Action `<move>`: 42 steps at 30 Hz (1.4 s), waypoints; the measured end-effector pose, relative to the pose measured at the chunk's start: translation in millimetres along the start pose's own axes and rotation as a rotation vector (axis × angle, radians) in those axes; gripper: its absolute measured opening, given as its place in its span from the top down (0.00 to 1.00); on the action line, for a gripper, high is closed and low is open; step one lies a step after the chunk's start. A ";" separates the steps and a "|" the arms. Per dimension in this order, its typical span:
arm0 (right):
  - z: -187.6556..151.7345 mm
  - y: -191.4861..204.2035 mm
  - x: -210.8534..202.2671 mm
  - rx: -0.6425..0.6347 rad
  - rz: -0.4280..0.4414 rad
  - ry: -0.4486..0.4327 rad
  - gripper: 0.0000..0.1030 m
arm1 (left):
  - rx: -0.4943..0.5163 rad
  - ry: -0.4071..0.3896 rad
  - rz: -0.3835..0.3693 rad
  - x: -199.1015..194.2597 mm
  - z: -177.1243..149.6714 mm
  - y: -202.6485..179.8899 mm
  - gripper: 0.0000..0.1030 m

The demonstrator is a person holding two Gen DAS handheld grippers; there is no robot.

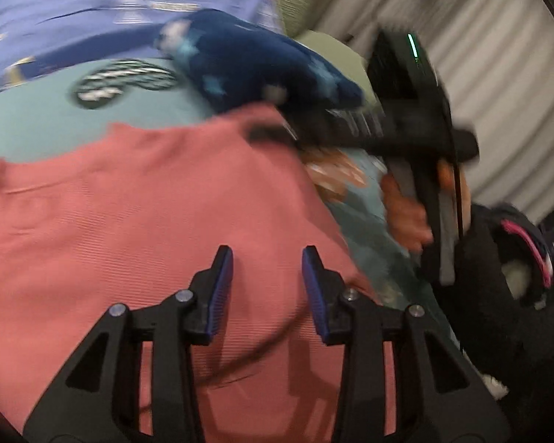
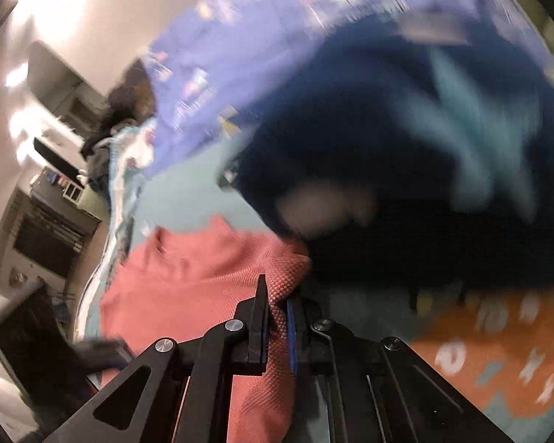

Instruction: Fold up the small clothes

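Right gripper [image 2: 277, 306]: clenched on a bunched edge of the pink garment [image 2: 188, 277], cloth pinched between both pads. Left gripper [image 1: 267, 277]: released, jaws apart, poised just over the pink garment's [image 1: 147, 221] flat body; contact cannot be told.

Pink garment: task item, spread in the foreground, its far edge overlapping the teal cloth [image 1: 37, 125].

Step in hand, judged: carrying the gripped edge across to make a fold. Best done by drawing it low and level while the left gripper pins the body, so the crease lies straight.

Beyond the pink garment: navy star-print garment [image 1: 247, 62], lavender printed sheet [image 1: 92, 0]; beside it, orange printed fabric [image 2: 498, 350].

Room: pleated pale curtain [image 1: 480, 74] right of the pile; dark shelving [image 2: 44, 221] left, blurred.
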State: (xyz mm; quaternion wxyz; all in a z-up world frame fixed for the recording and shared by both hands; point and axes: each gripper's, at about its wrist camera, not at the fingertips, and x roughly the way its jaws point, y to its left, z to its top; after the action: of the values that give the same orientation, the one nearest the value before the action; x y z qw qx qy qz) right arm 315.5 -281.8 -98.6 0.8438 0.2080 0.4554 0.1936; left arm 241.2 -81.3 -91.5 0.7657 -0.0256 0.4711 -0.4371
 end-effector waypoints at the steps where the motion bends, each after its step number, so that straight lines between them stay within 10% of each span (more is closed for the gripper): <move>1: 4.2 2.6 4.4 -0.027 -0.032 0.013 0.94 | 0.029 0.008 -0.002 8.7 -1.5 -10.4 0.61; 5: -1.9 -1.9 31.0 -0.063 -0.132 0.118 0.93 | 0.077 0.061 0.032 36.5 -8.9 -34.7 0.56; 13: -29.9 -16.8 -24.9 0.013 -0.179 0.043 0.77 | 0.104 0.003 0.091 5.3 -20.8 -44.2 0.54; 17: -71.4 -2.6 -39.8 -0.030 -0.072 0.096 0.77 | 0.002 -0.067 0.166 -35.3 -37.9 -19.1 0.54; 21: -110.6 6.2 -29.0 -0.100 -0.082 0.174 0.76 | -0.126 -0.135 0.314 -87.5 -65.5 27.9 0.51; 26: -115.1 13.1 -57.5 -0.026 -0.206 0.065 0.75 | -0.380 -0.128 0.631 -142.0 -104.7 96.7 0.50; 42: -166.4 106.6 -67.5 -0.219 -0.125 0.089 0.69 | -0.326 -0.248 0.475 -162.0 -125.5 68.2 0.50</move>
State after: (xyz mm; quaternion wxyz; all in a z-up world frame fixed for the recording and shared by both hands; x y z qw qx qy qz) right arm 125.2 -198.2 -79.0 0.8509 0.0771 0.4805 0.1980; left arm 163.8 119.9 -78.7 0.8839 -0.0905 0.4309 -0.1579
